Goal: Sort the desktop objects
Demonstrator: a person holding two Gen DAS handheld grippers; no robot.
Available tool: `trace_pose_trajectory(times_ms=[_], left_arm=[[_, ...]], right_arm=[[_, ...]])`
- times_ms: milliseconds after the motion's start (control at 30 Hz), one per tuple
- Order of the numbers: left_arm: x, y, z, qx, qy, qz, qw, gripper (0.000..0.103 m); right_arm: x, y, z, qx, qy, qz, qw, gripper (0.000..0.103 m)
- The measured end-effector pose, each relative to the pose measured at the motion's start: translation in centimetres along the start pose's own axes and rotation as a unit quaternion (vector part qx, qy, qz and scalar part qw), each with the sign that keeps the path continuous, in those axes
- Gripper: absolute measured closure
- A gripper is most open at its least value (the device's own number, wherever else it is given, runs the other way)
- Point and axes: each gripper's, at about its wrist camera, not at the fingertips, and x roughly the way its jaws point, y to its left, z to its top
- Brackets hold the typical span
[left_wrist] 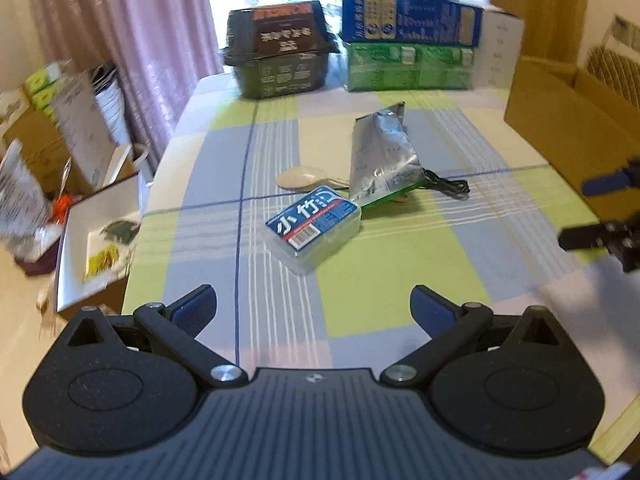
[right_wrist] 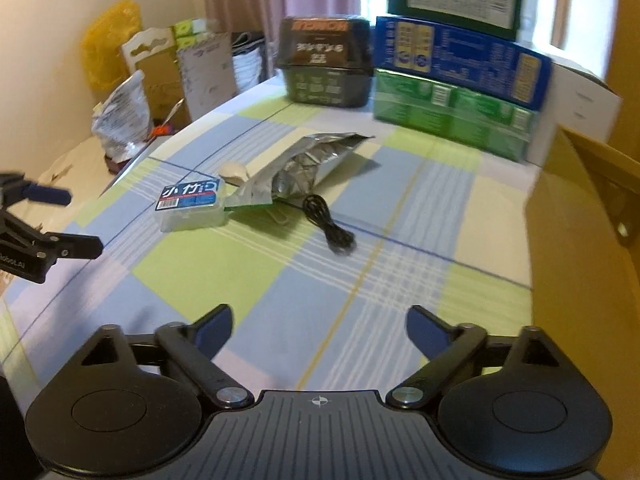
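A clear plastic box with a blue label (left_wrist: 314,232) (right_wrist: 191,205) lies mid-table on the checked cloth. Behind it a crumpled silver foil bag (left_wrist: 382,156) (right_wrist: 298,166) rests partly over a white plastic spoon (left_wrist: 298,178) (right_wrist: 235,171). A coiled black cable (left_wrist: 446,186) (right_wrist: 330,224) lies to the bag's right. My left gripper (left_wrist: 314,308) (right_wrist: 82,220) hovers open just short of the box, nothing between its fingers. My right gripper (right_wrist: 320,334) (left_wrist: 570,212) is open too, over bare cloth nearer than the cable.
A brown cardboard box (left_wrist: 576,128) (right_wrist: 588,248) stands at the table's right edge. Stacked green and blue cartons (left_wrist: 408,40) (right_wrist: 456,92) and a black lidded container (left_wrist: 280,48) (right_wrist: 326,62) line the far edge. Bags, papers and a white tray (left_wrist: 80,256) crowd the floor on the left.
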Motion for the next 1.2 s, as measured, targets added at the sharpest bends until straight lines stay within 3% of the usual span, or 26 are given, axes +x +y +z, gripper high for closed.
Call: trace_pose_trajectory(times_ms=[300,633,800,967,1133,1200], left_arm=[[5.7,0.7,2.3,0.081,0.002,-0.016,0.9966,0.009],[10.1,1.5,4.2,0.143,0.008,-0.07,0.9872,0.021],[11.1,1.9,4.5,0.137,0.011,-0.092,0.9862,0.029],[11.9,2.3,4.8,0.134,0.015,-0.099,0.9859,0.039],[11.9,2.6,4.5,0.115,0.008,-0.103,0.988,0.041],[11.7,2.4,4.3,0.106,0.006,-0.101,0.9892,0.041]], right_arm=[[4.9,-1.0,2.9,-0.045,0.001,0.027,0.999,0.029],[9.5,-2.3,5.1,-0.082,0.011,0.039,0.996,0.039],[12.1,-2.3,5.6,-0.099,0.03,0.047,0.993,0.051],[14.1,-2.3,5.8,-0.102,0.04,0.053,0.993,0.055],[14.7,-2.1,5.9,-0.093,0.033,0.058,0.993,0.061],[14.7,-2.1,5.9,-0.087,0.031,0.058,0.994,0.075]])
